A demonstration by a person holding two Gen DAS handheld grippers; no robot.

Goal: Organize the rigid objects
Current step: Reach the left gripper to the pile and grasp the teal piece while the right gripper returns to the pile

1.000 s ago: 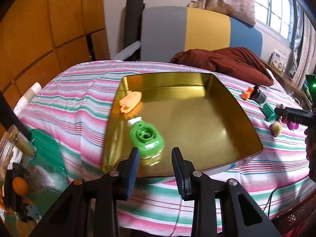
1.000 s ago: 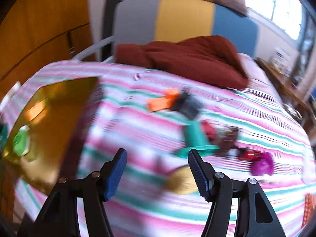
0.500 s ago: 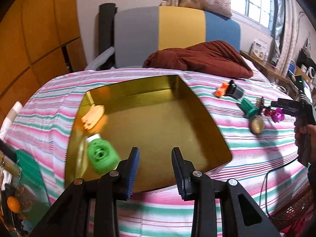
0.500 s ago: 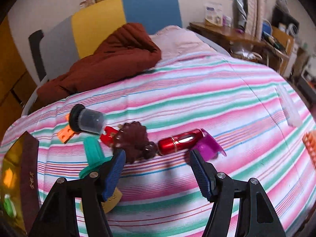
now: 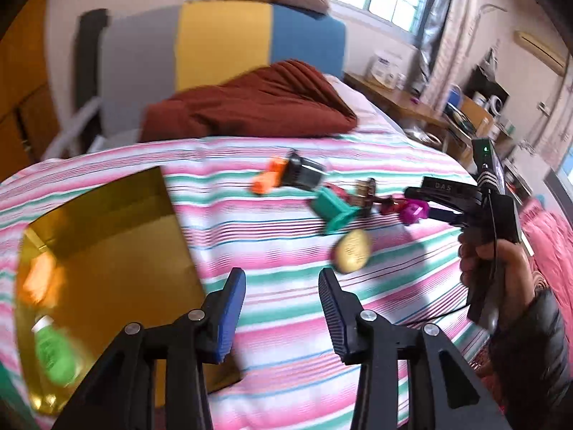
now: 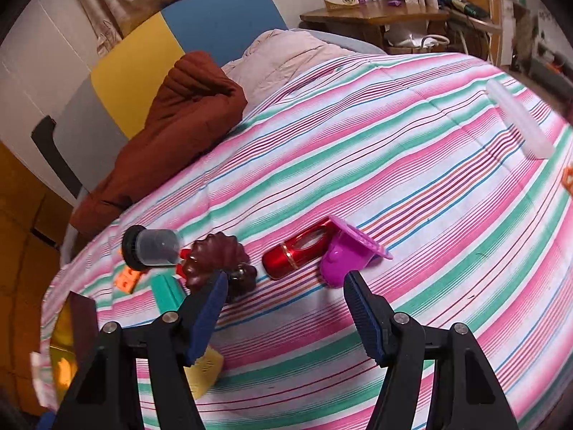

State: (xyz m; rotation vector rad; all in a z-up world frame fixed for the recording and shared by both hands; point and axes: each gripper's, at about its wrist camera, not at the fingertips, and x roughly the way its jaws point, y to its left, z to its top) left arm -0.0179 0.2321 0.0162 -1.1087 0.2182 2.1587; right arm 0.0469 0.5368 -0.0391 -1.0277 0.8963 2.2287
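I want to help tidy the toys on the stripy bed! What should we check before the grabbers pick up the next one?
1. Right gripper open and empty: ok.
2. Left gripper empty, jaws just opened wider: ok.
3. Shiny red metal tube lies ahead between the right jaws: ok.
4. Purple plastic cup touching the tube, could get bumped: not ok.
5. Gold square tray has bare floor left: ok.
6. Whether the dark brown shell-shaped piece is clear of the right gripper's nearer finger: cannot tell.
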